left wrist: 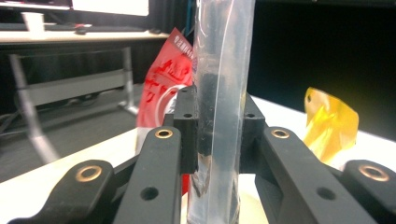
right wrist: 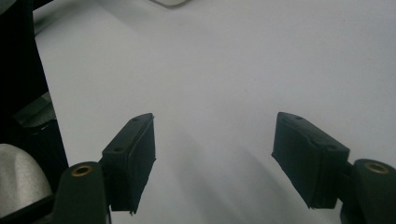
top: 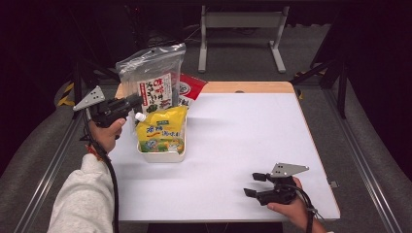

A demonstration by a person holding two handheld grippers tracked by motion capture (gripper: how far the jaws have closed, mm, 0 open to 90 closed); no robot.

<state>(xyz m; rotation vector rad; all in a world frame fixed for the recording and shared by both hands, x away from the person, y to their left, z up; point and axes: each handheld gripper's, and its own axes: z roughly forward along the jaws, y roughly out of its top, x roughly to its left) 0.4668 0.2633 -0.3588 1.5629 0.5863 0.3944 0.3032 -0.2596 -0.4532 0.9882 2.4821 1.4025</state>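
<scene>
Clear snack bag (top: 153, 80) stands upright, long axis vertical, above the white tub (top: 162, 154) near the tabletop's (top: 243, 141) far left corner, its left edge clamped between the left gripper's (top: 130, 103) fingers (left wrist: 187, 135), while the right gripper (top: 254, 185) rests spread and empty near the front right edge.

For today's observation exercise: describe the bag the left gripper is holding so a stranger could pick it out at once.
Start at the white bin near the table's left edge. Three packages crowd there; the left gripper is clamped on the tallest, the clear bag. Unlike the yellow pouch and red packet, it is see-through plastic.
</scene>
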